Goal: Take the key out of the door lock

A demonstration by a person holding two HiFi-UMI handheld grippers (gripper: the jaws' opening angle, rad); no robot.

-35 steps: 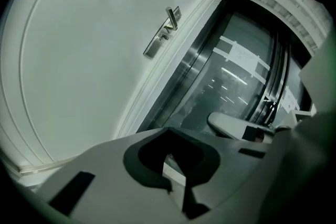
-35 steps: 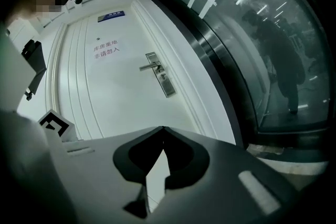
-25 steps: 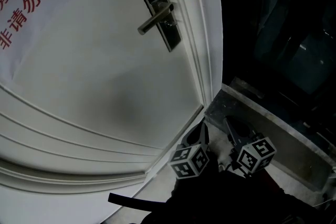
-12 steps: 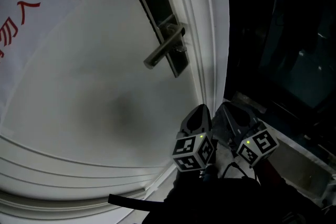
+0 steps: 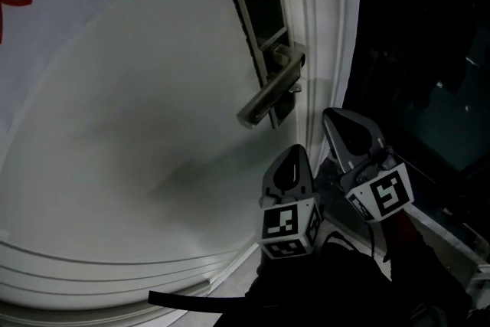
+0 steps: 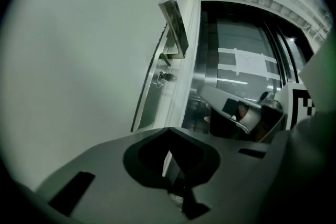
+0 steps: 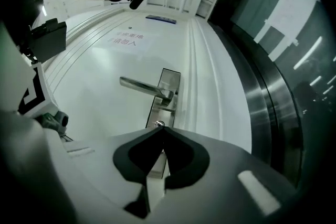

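The white door (image 5: 138, 111) carries a dark lock plate (image 5: 264, 19) with a silver lever handle (image 5: 268, 99). A small key (image 5: 295, 88) sticks out of the plate just under the lever; it also shows as the key (image 6: 167, 76) and the key (image 7: 159, 124). My left gripper (image 5: 295, 152) is shut and empty, below the handle and a little off the door. Beside it, my right gripper (image 5: 331, 116) is shut too, and its tip (image 7: 161, 128) points at the key from just below without touching it.
A moulded white door frame (image 5: 329, 27) runs along the plate's right side, with dark glass (image 5: 429, 73) beyond it. A paper notice (image 5: 31, 4) with red print hangs on the door at the upper left. Curved mouldings (image 5: 115, 272) cross the door's lower part.
Both grippers have risen toward the lock. The right one now sits close under the handle, and the lock fills more of the head view.
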